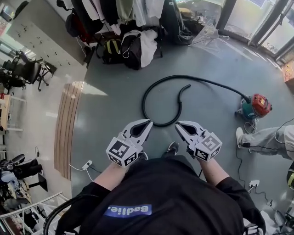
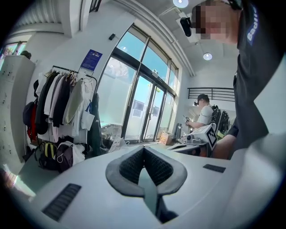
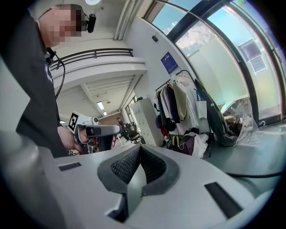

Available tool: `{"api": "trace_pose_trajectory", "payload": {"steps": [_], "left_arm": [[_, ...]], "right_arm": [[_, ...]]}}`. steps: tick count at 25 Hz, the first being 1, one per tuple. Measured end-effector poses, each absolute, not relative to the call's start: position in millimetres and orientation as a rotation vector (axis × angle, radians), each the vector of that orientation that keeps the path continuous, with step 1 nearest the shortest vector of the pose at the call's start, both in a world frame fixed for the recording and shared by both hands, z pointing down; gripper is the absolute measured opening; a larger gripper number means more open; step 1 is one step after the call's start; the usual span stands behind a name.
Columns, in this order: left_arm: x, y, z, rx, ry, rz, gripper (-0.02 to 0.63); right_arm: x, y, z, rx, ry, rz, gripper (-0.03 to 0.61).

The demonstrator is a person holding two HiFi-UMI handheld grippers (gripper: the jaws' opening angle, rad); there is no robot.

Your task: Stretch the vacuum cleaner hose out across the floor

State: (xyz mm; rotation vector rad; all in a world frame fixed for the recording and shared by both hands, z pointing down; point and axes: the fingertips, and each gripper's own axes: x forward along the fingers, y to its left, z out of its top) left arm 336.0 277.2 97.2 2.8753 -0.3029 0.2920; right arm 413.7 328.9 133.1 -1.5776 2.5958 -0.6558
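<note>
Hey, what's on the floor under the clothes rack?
Bags: a black backpack with yellow stripes and a dark bag with a white garment draped over it. The hanging clothes hide whatever lies farther back.

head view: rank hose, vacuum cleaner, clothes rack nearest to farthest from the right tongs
1. Hose: looped on the floor just ahead of the right tongs.
2. Vacuum cleaner: on the floor, off to the right.
3. Clothes rack: farthest back, ahead and left.
</note>
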Motion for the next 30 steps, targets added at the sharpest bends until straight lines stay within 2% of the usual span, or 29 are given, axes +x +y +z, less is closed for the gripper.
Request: {"api": "trace_pose_trajectory", "payload": {"steps": [13, 22, 30], "left_arm": [[408.1, 256.1, 119.4, 2.859, -0.281, 0.289, 0.008], [383.0, 210.0, 151.4, 2.814, -0.163, 0.251, 0.008], [325.2, 142.7, 164.1, 2.818, -0.066, 0.269, 0.008]], "right_arm": [[481.6, 301.7, 170.2, -1.589, 2.635, -0.708, 0.005], [451.2, 275.8, 193.5, -1.758, 2.579, -0.796, 0.005], [388.6, 225.0, 195.6, -1.891, 2.466, -0.843, 0.005]]}}
